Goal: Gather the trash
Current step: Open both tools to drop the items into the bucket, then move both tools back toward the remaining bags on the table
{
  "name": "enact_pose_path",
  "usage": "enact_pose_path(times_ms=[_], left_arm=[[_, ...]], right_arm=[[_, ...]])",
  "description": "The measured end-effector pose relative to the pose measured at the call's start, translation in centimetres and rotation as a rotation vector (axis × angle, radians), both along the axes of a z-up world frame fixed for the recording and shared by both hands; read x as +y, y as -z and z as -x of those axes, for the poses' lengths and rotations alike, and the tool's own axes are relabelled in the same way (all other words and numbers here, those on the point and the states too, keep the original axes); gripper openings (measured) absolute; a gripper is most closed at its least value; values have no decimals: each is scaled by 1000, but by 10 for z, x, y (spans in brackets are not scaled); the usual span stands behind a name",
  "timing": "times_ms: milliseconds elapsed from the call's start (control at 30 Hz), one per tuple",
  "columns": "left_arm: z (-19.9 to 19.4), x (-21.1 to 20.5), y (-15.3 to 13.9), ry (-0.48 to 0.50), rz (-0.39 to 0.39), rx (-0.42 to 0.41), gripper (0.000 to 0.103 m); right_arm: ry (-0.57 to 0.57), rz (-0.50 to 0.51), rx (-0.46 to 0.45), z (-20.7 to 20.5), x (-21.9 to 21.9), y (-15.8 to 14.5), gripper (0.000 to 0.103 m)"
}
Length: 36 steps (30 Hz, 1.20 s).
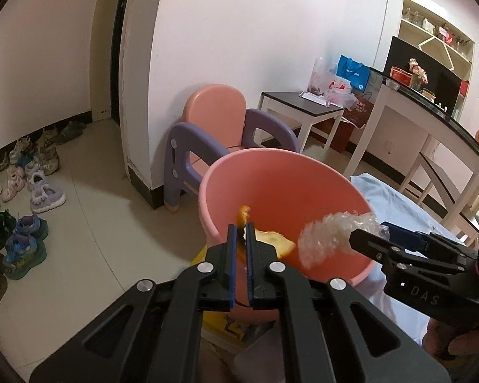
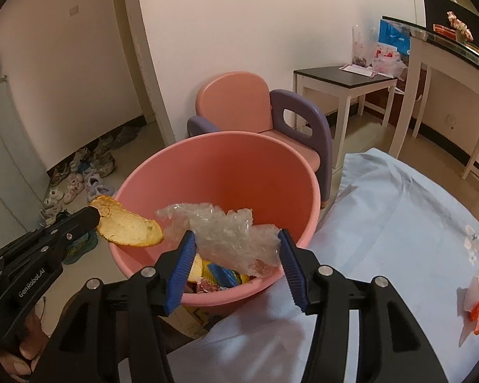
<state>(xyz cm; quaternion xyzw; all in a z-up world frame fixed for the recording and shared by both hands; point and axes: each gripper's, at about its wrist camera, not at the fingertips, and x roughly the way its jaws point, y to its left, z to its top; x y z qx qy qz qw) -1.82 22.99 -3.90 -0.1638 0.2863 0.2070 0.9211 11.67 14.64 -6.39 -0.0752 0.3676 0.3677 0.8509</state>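
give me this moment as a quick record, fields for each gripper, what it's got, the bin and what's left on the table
left gripper: shut on the peel, held over the pink bin's near rim
right gripper: jaws apart, crumpled plastic wrap between them, over the bin; grip unclear
pink bin: upright beside the table, already holding wrappers and scraps
table: covered with a pale blue cloth
left on table: orange and white wrapper near the right edge
behind bin: pink and purple child's chair
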Motion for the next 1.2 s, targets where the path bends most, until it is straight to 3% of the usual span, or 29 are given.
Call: enact_pose_path(times_ms=[200,1200], left_arm=[[4,-2,-5,11,-9,-26,24],[0,-45,-21,99,-40,-34,25]], right_arm=[[-1,-22,19,-1,-3,0,57],[92,-59,59,21,-88,-8,58]])
